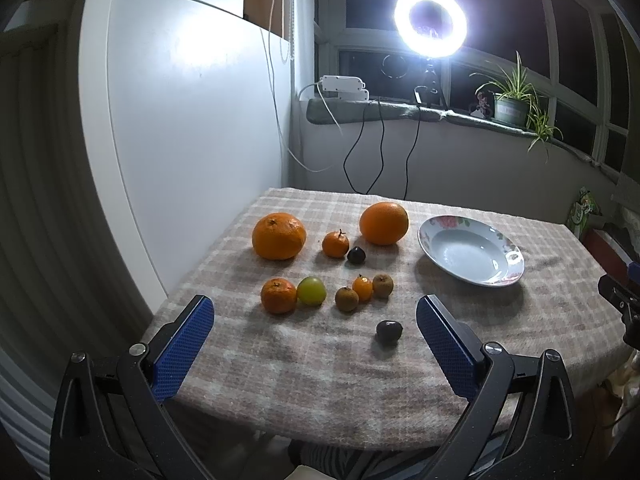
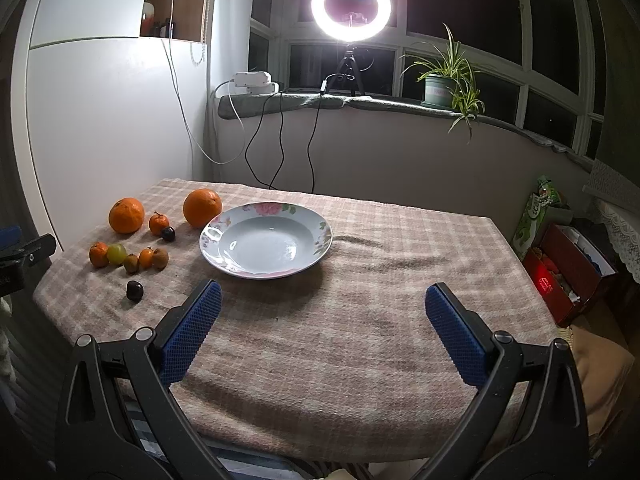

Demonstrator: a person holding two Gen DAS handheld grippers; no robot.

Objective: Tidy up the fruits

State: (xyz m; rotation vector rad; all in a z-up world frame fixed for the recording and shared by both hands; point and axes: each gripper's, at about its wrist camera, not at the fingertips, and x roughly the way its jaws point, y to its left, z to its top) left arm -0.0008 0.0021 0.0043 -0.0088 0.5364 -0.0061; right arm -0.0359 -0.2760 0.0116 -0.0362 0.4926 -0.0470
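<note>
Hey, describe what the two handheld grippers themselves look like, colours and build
Both match: the left gripper and right gripper have black angular linkage frames with round silver pivot bolts, and jaws faced with blue, dimple-textured pads. No cables, markings or sleeves are visible.

Glossy glazed plate on rough matt woven tablecloth; hand-held gripper pads textured blue rubber-like.

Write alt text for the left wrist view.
The open left gripper hovers over a checked tablecloth with ten loose fruits: oranges, small brown fruits, a green fruit and two dark ones. An empty floral plate sits to their right.
</note>
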